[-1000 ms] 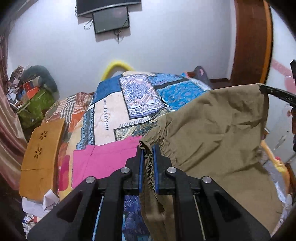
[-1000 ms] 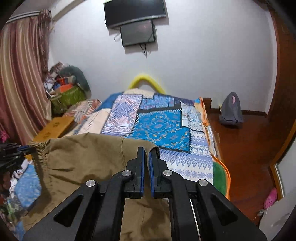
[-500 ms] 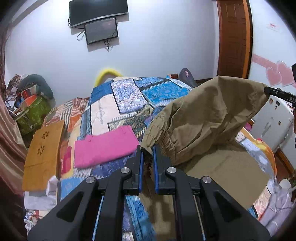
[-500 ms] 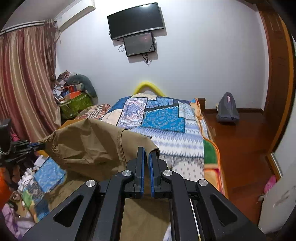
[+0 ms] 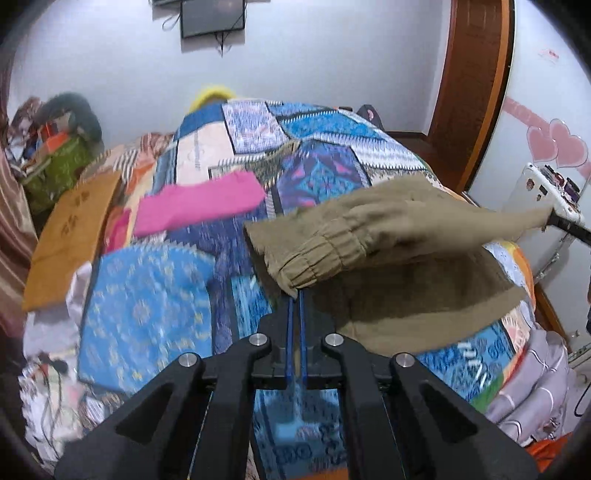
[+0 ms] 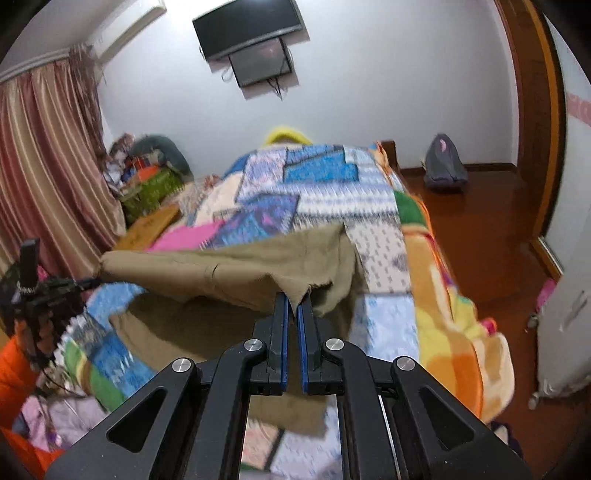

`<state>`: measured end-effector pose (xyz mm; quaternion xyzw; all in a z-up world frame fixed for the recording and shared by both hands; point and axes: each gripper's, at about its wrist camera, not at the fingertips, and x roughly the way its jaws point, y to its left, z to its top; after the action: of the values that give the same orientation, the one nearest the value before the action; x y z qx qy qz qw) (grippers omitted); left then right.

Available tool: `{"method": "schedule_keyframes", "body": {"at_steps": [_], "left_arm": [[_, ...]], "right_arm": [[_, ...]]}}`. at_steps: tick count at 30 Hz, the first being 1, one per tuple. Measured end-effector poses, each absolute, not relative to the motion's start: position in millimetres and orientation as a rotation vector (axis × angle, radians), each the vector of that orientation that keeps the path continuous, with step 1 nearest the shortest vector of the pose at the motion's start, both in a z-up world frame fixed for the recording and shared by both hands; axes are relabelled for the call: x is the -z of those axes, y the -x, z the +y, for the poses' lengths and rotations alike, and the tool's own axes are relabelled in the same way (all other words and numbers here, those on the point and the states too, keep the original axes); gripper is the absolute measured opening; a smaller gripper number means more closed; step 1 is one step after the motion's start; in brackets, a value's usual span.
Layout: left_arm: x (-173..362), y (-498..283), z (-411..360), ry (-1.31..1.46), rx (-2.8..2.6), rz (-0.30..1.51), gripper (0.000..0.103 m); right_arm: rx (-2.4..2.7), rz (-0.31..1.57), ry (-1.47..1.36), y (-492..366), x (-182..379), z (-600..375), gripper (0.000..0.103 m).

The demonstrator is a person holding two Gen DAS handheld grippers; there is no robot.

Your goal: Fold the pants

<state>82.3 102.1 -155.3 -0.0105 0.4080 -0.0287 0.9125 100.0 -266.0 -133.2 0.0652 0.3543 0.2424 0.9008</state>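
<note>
The left hand-held gripper (image 5: 296, 301) is clenched on the elastic cuff corner of the olive pants (image 5: 388, 229), its jaws having just drawn tighter with the fabric pinched at their tips. The right hand-held gripper (image 6: 294, 300) is likewise clenched, nipping a point of the pants' (image 6: 236, 269) edge between its blue pads. The pants hang stretched between the two hand-held grippers just above the bed (image 5: 147, 306), with a lower layer of the same cloth already spread flat on the patchwork quilt beneath the lifted part. In the right wrist view the left hand-held gripper (image 6: 96, 282) shows at the far left end of the cloth, gripping it. On the bed beyond the pants lies a folded pink garment (image 5: 199, 205), and at the bed's left side an orange-brown wooden board (image 5: 70, 236) leans against it. Past the bed's far end a yellow curved object (image 6: 286, 134) peeks over the quilt, a grey backpack (image 6: 443, 164) sits on the wooden floor to the bed's right, and a dark screen (image 6: 251, 31) hangs on the white wall above.
</note>
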Motion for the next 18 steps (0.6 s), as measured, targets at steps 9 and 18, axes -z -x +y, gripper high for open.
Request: {"method": "schedule_keyframes", "body": {"at_steps": [9, 18], "left_arm": [[161, -56, 107, 0.016, 0.024, 0.857, 0.002], [143, -73, 97, 0.012, 0.040, 0.848, 0.002]], "right_arm": [[-0.451, 0.831, -0.100, -77, 165, -275, 0.007], [-0.368, 0.798, -0.063, -76, 147, -279, 0.015]]}}
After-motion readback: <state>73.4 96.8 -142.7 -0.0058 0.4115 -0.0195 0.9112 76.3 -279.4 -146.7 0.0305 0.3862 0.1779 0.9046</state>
